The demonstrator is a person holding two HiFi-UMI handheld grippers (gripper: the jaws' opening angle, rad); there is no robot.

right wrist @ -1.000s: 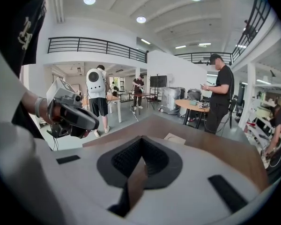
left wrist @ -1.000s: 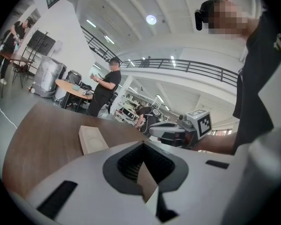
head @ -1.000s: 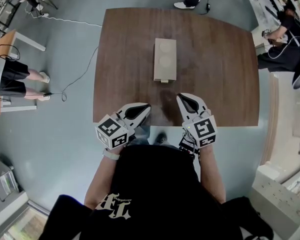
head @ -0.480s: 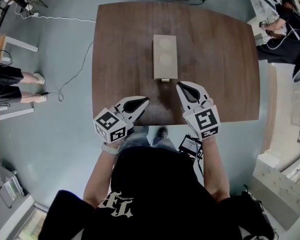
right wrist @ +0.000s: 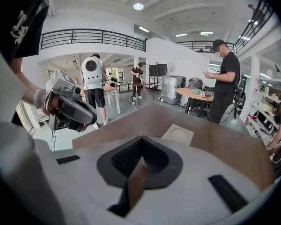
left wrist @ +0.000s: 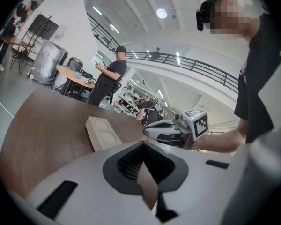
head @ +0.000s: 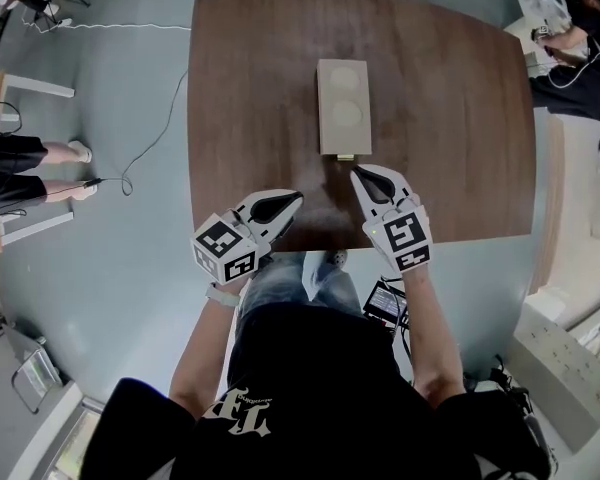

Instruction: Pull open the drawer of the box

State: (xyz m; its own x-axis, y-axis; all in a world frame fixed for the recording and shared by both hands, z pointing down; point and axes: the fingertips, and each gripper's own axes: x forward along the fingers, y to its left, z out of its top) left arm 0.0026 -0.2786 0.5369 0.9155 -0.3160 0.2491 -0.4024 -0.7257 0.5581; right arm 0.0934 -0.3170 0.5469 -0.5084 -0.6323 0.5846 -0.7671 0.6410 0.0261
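the box [head: 342,108] lay on the surface [head: 240,88], its drawer pull [head: 345,156] facing the right claw [head: 358,172] just beside it; that claw and the left claw [head: 297,197] were both clenched on nothing; the right likely needed to open, pinch squarely, draw straight back.

Box [right wrist: 179,135] near end hidden behind right tool [right wrist: 141,160], drawer front [head: 344,155] tiny (head view)

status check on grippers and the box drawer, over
Grippers: left gripper, right gripper, both shut, empty. On table, box, drawer shut, right gripper just short of it. Nothing in between.
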